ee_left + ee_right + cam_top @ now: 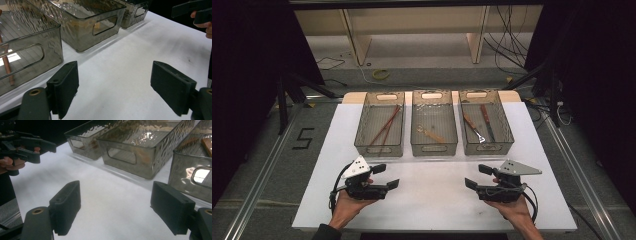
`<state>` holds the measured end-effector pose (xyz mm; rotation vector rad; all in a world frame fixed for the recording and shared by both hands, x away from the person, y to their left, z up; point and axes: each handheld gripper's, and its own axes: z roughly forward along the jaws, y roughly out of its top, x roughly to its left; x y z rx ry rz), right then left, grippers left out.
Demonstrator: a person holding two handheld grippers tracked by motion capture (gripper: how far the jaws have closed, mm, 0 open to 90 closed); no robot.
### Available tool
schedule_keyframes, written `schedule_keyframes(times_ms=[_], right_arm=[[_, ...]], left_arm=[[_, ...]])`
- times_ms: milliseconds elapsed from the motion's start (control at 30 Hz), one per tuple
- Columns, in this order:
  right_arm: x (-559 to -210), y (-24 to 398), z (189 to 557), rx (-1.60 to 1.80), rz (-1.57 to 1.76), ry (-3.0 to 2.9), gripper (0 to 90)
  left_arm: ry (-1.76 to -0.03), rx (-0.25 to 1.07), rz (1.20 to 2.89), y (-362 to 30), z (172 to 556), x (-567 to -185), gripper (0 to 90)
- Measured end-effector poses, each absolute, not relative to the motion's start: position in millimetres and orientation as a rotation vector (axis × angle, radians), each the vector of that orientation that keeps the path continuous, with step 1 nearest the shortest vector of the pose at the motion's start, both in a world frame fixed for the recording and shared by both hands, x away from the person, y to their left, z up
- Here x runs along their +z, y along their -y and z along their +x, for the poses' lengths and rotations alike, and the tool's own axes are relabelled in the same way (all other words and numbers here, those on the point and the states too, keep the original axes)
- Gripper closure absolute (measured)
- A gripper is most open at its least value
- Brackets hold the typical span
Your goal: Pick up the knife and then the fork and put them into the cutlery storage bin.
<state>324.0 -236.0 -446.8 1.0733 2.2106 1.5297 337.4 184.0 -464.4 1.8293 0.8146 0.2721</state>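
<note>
Three smoky clear bins stand in a row at the back of the white table (432,200). The left bin (379,148) holds long reddish-brown sticks (384,127). A pale wooden utensil (432,134) lies in the middle bin (434,148). In the right bin (487,147) are two wooden-handled tools (474,127). My left gripper (386,176) hovers open and empty near the front left, its jaws pointing right. Facing it from the front right, my right gripper (477,176) is also open and empty. Bare table lies between the wide-apart jaws of the left gripper (117,87) and of the right gripper (117,210).
A strip of white table separates the grippers from the bins' front walls (100,25). Dark floor, metal rails (257,175) and cables (507,45) surround the table. A wooden shelf frame (357,35) stands behind.
</note>
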Motion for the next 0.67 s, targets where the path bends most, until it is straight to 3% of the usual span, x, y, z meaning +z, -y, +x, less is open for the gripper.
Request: schedule_keyframes(times_ms=[667], right_arm=[[-447.5,236.9,324.6,1.524,1.073,-2.205,25.2]], left_arm=[[-0.813,0.277,1.835,-184.3,337.8,-464.5,22.2]])
